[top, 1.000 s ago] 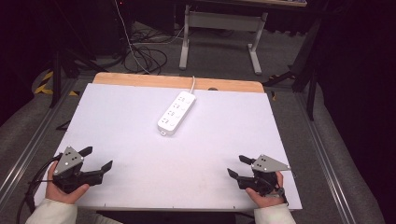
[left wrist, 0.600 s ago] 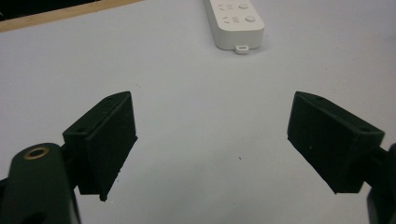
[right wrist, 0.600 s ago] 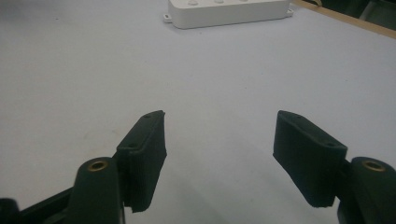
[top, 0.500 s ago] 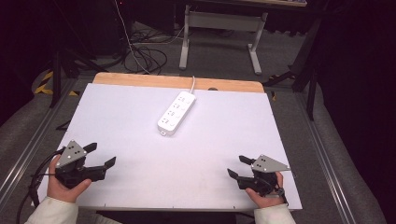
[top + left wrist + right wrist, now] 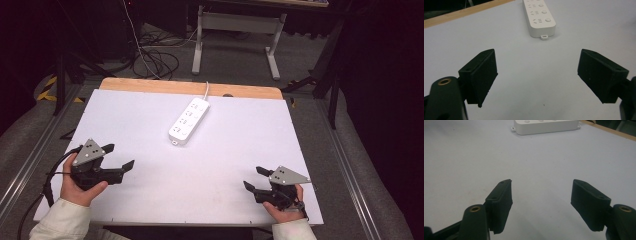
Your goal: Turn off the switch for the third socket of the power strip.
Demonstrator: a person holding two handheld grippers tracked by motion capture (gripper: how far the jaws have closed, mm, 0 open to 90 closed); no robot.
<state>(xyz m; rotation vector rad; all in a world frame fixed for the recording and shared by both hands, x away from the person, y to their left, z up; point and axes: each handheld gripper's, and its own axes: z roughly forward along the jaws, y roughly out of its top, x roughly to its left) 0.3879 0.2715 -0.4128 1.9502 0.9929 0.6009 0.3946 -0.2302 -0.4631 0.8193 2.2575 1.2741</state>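
A white-topped table (image 5: 240, 150) with a wooden far edge carries a white power strip (image 5: 189, 120).

no legible text, labels or numbers

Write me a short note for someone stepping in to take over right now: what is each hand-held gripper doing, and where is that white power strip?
Left hand-held gripper: jaws open, empty, over the table's near left part, pointed toward the power strip.
Right hand-held gripper: jaws open, empty, near the front right corner of the white table.
Power strip: lies flat at the far middle of the table, its cord running off the far edge; nothing touches it.
Done: nothing visible so far.
Left: probably reach for the strip; the left one looks closer.
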